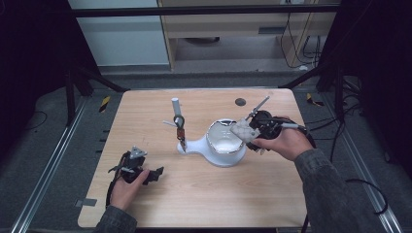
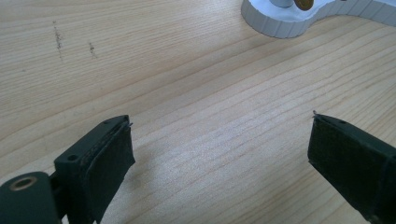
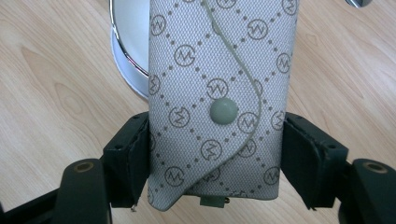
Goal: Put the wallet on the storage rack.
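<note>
Pale wood grain covered the counter [image 1: 204, 194], which stood before dark curtains and a light cabinet. Nearest the person, the left hand-held gripper [image 1: 154, 174] rested low on the wood with its jaws spread wide and nothing between them; in the left gripper view only bare wood lay ahead, with the white stand's ribbed edge [image 2: 285, 23] farther off to the upper right.

Beyond it, the right hand-held gripper [image 1: 245, 131] pinched one grey patterned key pouch [image 3: 219, 93] across its width, so the pouch's long axis ran straight out from the jaws. The snap button [image 3: 224, 112] faced the camera. The pouch hung just over the near rim of the single white dish [image 1: 224, 145], which lay directly ahead of that gripper; I judged the right hand much the nearer for setting it down.

Farther on, one upright post [image 1: 176, 109] rose from the stand, carrying one dark ring [image 1: 179, 121].
</note>
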A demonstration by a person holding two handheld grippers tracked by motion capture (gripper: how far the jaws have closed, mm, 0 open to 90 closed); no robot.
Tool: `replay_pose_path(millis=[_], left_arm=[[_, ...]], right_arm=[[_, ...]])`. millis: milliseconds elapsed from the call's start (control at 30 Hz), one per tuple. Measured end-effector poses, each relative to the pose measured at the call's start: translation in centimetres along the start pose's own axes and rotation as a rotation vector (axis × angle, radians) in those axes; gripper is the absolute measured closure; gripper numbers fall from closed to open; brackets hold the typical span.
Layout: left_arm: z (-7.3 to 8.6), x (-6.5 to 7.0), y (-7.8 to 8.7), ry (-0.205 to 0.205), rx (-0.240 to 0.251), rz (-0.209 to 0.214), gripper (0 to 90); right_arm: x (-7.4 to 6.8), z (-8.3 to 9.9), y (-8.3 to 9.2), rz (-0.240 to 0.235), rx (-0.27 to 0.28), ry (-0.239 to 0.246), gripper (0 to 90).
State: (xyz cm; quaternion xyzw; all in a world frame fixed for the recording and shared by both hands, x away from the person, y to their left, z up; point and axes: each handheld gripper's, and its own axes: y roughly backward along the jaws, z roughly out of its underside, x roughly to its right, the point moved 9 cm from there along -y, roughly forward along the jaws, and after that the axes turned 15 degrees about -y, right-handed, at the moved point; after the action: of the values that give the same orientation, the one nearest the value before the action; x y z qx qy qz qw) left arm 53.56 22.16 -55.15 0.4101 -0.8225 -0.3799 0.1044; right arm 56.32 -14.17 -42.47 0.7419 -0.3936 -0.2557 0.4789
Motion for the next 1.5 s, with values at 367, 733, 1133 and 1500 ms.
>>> replay_pose_path(millis=[367, 733, 1133, 1500], left_arm=[[0.0, 0.0, 0.0, 0.000, 0.001, 0.000, 6.5], [0.0, 0.0, 0.0, -0.003, -0.002, 0.001, 6.5], [0.0, 0.0, 0.0, 0.000, 0.002, 0.001, 6.5], [0.0, 0.1, 0.0, -0.001, 0.001, 0.003, 6.6]], right_arm=[[-1.1, -0.9, -0.4, -0.012, 0.001, 0.025, 30.3], [-1.9, -1.6, -0.8, -0.023, 0.000, 0.039, 30.3], [-2.3, -1.8, -1.0, -0.026, -0.005, 0.053, 30.3], [-2.6, -1.9, -1.6, -0.027, -0.019, 0.059, 30.3]])
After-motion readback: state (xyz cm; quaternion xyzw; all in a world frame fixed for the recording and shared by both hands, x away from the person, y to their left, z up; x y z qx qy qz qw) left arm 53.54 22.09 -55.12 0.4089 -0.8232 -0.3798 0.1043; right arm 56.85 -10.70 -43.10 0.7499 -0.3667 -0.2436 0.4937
